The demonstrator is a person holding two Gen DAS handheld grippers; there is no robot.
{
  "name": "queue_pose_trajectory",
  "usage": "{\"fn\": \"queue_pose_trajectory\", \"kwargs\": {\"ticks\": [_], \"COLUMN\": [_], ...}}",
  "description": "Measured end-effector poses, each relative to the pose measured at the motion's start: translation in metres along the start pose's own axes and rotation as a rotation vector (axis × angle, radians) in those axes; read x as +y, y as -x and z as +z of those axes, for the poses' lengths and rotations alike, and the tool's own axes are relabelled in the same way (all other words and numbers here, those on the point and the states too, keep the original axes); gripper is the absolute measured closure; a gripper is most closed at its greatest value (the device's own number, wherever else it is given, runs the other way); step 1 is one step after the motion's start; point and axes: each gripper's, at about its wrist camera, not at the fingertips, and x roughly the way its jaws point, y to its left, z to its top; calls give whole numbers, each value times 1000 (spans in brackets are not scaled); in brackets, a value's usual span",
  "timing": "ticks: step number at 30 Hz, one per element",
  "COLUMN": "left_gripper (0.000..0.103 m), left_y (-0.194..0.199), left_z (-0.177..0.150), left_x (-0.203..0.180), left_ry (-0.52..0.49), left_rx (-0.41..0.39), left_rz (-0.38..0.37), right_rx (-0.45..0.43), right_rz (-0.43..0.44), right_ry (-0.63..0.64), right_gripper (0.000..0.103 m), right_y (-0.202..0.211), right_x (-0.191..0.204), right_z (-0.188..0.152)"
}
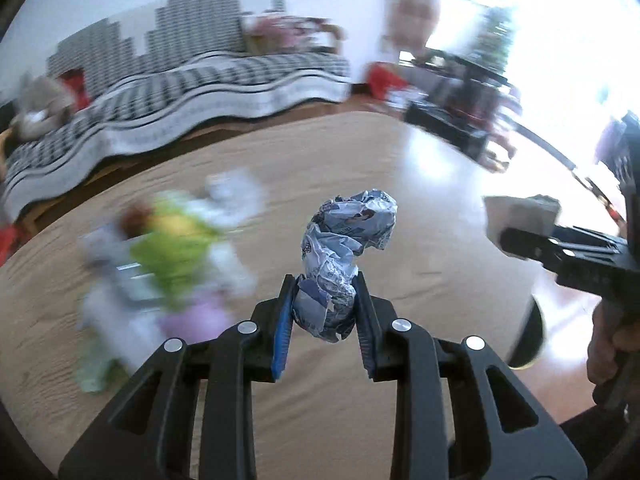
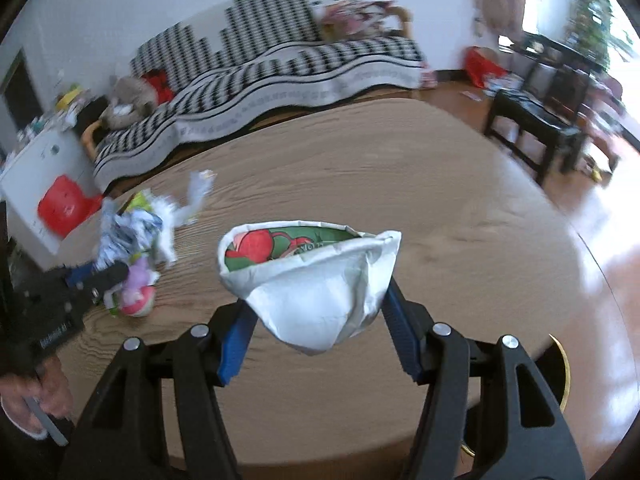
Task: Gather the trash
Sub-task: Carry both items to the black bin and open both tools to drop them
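My left gripper (image 1: 325, 286) is shut on a crumpled blue-and-white wrapper (image 1: 344, 240), which sticks up above the wooden table (image 1: 360, 160). My right gripper (image 2: 316, 296) is shut on a white paper bowl (image 2: 320, 296) printed red and green inside, also held over the table. In the left wrist view the right gripper (image 1: 505, 236) reaches in from the right with the bowl (image 1: 520, 210). In the right wrist view the left gripper (image 2: 114, 274) shows at the left with the wrapper (image 2: 120, 240). A blurred pile of trash (image 1: 172, 256) (image 2: 138, 288) lies on the table's left side.
A dark round bin with a gold rim (image 2: 560, 364) (image 1: 534, 336) sits below the table's near right edge. Behind the table is a sofa with a checked cover (image 2: 280, 60). A black stool (image 2: 532, 124) stands at the right, and a person's hand (image 2: 36, 400) holds the left gripper.
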Motion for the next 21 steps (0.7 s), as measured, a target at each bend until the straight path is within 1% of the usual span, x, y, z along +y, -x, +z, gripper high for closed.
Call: {"fn": "queue_pose_trajectory", "kwargs": {"ticks": [5,7,9,12,14,16,19,21], "left_gripper": [75,75,75,75,75,75,75,75], "left_y": [-26,-34,-44,-59,-73,-88,-110,-126], "left_z": [0,-3,-11,-26,-35,-47,-59,-60], "left_x": [-96,-137,-180,-227,-248,-266,-286,-290], "left_ry": [-92,-133,-188,-244,-271,-296,-317,-321], "left_rx": [29,44,63,101,144,177,228,249], "left_rz": [-153,-225,-286,-365,-407,-430,-438,-435], "right_rx": [-25,-29,-20,3,29,57,107,127], "right_rz": [-75,-122,-158,-210,-230,-246,-246,-235], "right_ry": [-116,-184,-236,-314,-370,-398,-443,-462], "right_gripper": [43,43,43,43,43,43,43,42], "right_y": [39,54,63,72,75,77,72,71], "right_x": [-78,-120,-151,-198,-227,-248,-270,-277], "right_z": [-16,-28,-38,-58,-73,-86,-102,-109]}}
